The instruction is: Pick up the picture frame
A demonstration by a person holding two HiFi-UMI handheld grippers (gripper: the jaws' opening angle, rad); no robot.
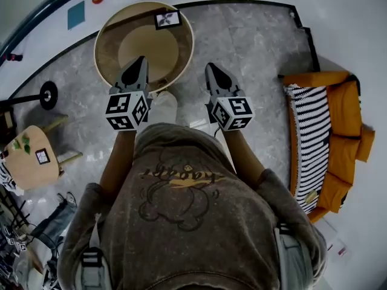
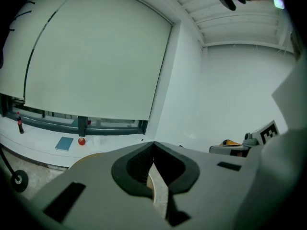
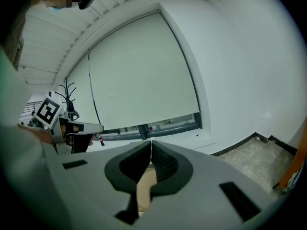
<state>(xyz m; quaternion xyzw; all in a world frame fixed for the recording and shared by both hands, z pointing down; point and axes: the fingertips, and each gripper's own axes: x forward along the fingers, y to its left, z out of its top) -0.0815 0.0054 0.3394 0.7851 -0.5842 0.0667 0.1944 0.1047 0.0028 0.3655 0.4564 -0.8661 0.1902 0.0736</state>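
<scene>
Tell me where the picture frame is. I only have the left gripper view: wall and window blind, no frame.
Observer: In the head view, the picture frame sits at the far rim of the round table, ahead of the left gripper.
Operator: Right gripper?
Observer: The right gripper is shut and empty, over the floor just right of that table.
Operator: Anything to my left?
Observer: A smaller wooden table stands off to the person's left, apart from the round one.
</scene>
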